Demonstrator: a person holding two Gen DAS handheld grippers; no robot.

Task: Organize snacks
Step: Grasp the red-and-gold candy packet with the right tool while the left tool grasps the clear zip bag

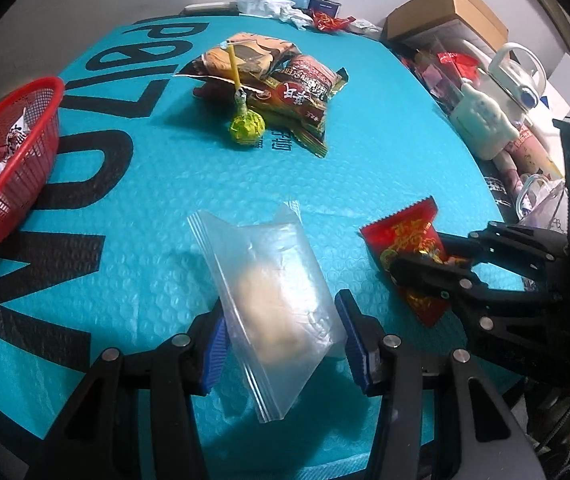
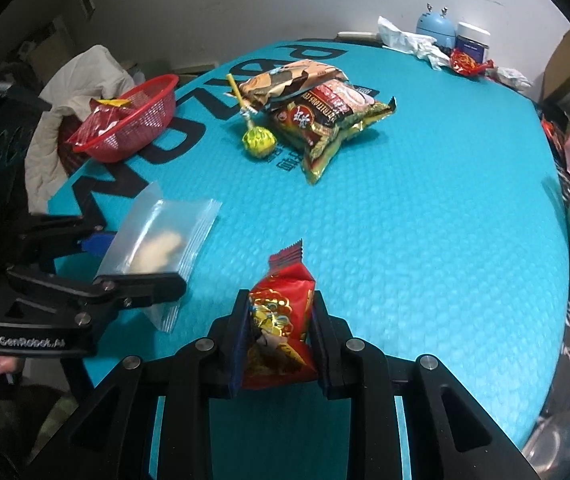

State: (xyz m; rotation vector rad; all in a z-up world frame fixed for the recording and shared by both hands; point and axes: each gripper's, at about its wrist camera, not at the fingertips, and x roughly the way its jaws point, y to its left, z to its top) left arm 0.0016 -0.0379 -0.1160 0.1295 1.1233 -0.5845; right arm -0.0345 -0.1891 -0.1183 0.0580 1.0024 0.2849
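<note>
Midway through the tidy-up: the left claw (image 1: 281, 344) grips a clear bag (image 1: 273, 300), the right claw (image 2: 279, 336) clenches a red packet (image 2: 281, 328), both above the desk (image 2: 425, 240). The basket (image 1: 13, 152), at ten o'clock, already holds snacks; a lollipop (image 1: 246, 128) and two packs (image 1: 285, 84) wait at twelve.

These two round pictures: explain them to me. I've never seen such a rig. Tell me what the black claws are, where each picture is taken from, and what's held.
Each picture comes from a fisheye camera on a hand-held two-finger gripper. The left gripper holds a clear bag with a pale snack inside. The right gripper is shut on a red packet. On the blue mat lie a pile of snack bags, a lollipop and a red basket that already has packets in it.
</note>
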